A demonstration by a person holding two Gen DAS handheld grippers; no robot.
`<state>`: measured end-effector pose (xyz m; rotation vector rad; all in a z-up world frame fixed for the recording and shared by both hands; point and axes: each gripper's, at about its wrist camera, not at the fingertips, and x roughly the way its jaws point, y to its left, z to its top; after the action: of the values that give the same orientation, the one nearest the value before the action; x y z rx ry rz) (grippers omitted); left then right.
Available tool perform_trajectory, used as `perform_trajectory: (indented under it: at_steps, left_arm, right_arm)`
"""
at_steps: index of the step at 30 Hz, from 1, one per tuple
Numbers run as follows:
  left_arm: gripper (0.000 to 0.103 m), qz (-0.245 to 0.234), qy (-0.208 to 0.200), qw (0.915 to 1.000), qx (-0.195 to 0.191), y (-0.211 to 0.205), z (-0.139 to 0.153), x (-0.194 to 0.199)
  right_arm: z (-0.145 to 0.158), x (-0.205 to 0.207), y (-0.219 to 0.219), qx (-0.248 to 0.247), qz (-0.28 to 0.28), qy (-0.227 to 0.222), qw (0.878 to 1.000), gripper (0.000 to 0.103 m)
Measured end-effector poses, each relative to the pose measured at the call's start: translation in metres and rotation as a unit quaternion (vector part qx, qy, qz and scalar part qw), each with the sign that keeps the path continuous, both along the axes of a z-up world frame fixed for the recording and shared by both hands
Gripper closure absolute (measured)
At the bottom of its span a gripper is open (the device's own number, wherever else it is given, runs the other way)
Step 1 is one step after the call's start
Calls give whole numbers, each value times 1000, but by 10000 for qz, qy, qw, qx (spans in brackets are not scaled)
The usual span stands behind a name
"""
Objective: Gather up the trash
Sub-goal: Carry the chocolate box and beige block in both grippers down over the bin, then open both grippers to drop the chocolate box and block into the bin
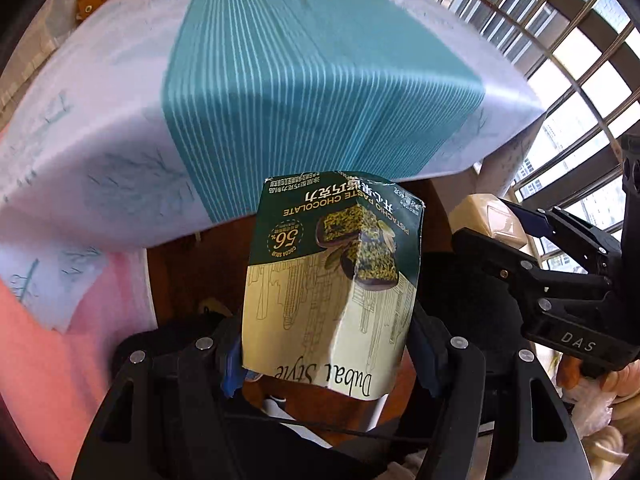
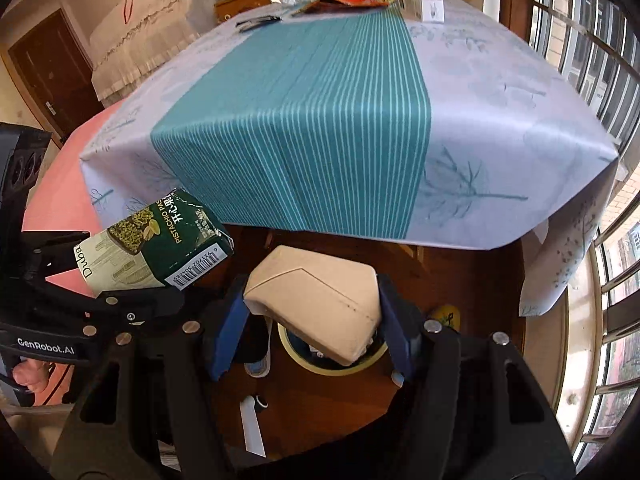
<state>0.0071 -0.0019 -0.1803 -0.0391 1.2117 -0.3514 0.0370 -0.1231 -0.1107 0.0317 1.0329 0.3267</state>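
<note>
My left gripper (image 1: 328, 356) is shut on a crumpled green and cream chocolate box (image 1: 336, 280), printed with pistachio chocolate. The same chocolate box (image 2: 156, 244) shows at the left of the right wrist view, held by the left gripper (image 2: 132, 280). My right gripper (image 2: 312, 328) is shut on a beige carton (image 2: 320, 300), which also appears as the beige carton (image 1: 492, 220) in the right gripper (image 1: 496, 236) at the right of the left wrist view. Both items hang in front of the table's near edge. Directly under the beige carton sits a round bin (image 2: 340, 364) with a yellowish rim.
A table with a teal-striped cloth (image 2: 320, 100) fills the upper view; wrappers and a white box (image 2: 424, 6) lie at its far end. Below is dark wooden floor (image 2: 320, 408) with a slipper (image 2: 256, 360). Window bars (image 2: 592, 80) run along the right.
</note>
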Motion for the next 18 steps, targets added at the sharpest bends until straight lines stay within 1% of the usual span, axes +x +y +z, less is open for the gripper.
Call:
perform_trajectory:
  at_steps: [5,12,18]
  left_arm:
    - [37,-19,261,9997,14,-8,-43,9]
    - [36,-87,504,9984,237,-23,-102,25]
    - [35,-102,750,9967,284,-33,-148,33]
  right_arm:
    - [-58,22,-2,-68,-184,476,9987,44]
    - [-136,44,-1,-192,-415,1052,9934,44]
    - [-182,55,-8,-63,-731,1410,9873,44]
